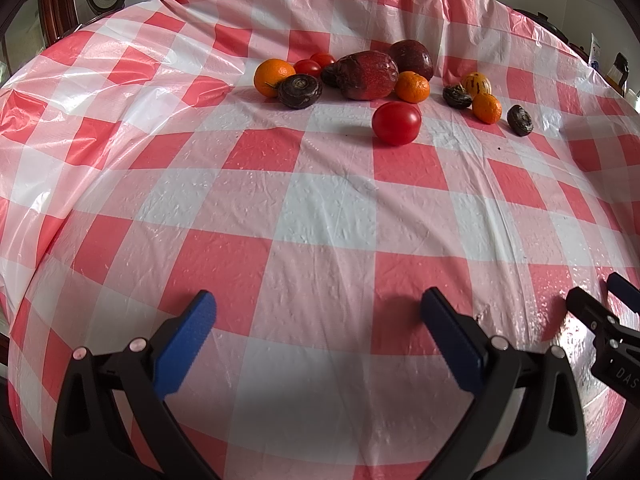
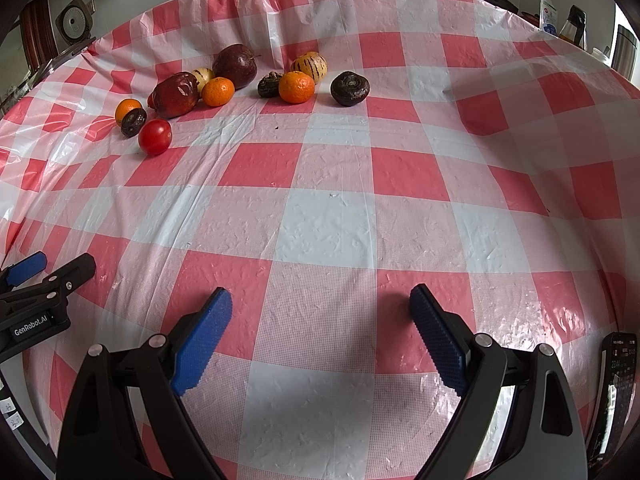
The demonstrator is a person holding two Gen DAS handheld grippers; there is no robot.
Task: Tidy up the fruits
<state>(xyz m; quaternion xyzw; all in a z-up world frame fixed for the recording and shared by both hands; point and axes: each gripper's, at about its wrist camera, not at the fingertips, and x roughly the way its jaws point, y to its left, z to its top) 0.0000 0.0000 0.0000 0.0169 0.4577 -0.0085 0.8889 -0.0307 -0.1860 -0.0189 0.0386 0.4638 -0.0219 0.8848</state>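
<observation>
We hold the left tool (image 1: 318, 312) and the right tool (image 2: 320, 306) low over the near edge of the surface (image 1: 320, 208), side by side, each with its jaws spread wide and nothing between them, probably because no fruit has been chosen yet. The fruits sit in a loose cluster toward the far edge, well apart from us: a red tomato (image 1: 396, 123) nearest, tangerines (image 1: 412, 87) and dark apples (image 1: 370, 75) behind it.

Red-white checked tablecloth (image 1: 320, 208); red tomato (image 1: 396, 123); orange mandarin (image 2: 296, 87); blue-padded tools.
</observation>
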